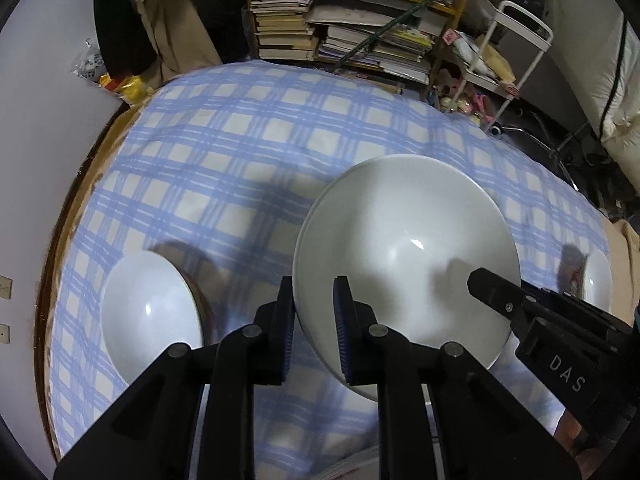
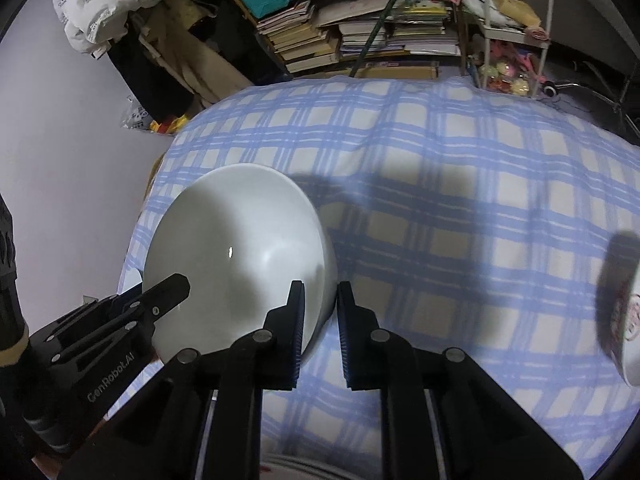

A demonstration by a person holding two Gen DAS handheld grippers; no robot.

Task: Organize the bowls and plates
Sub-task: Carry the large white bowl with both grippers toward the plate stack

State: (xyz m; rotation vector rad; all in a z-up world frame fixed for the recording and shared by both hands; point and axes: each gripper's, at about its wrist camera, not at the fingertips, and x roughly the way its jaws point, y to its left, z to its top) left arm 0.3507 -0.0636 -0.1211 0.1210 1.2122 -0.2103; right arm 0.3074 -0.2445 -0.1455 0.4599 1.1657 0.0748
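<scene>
A large white bowl [image 1: 404, 248] hangs tilted over the blue checked tablecloth [image 1: 240, 152], held by both grippers. My left gripper [image 1: 316, 320] is shut on its left rim, one finger inside and one outside. My right gripper [image 1: 486, 286] clamps the opposite rim. In the right wrist view the same bowl [image 2: 240, 260] sits left of centre, with my right gripper [image 2: 321, 316] shut on its right rim and my left gripper [image 2: 176, 284] on its near left side. A smaller white bowl [image 1: 148, 316] rests on the cloth at the left. A patterned bowl [image 2: 628, 328] stands at the right edge.
Behind the table are a bookshelf [image 1: 352, 32] stacked with books and a white trolley [image 1: 504, 52]. Clothes [image 1: 160, 20] hang at the back left beside a pale wall. The table's brown edge [image 1: 64, 240] curves down the left. The cloth's far half [image 2: 420, 140] carries no dishes.
</scene>
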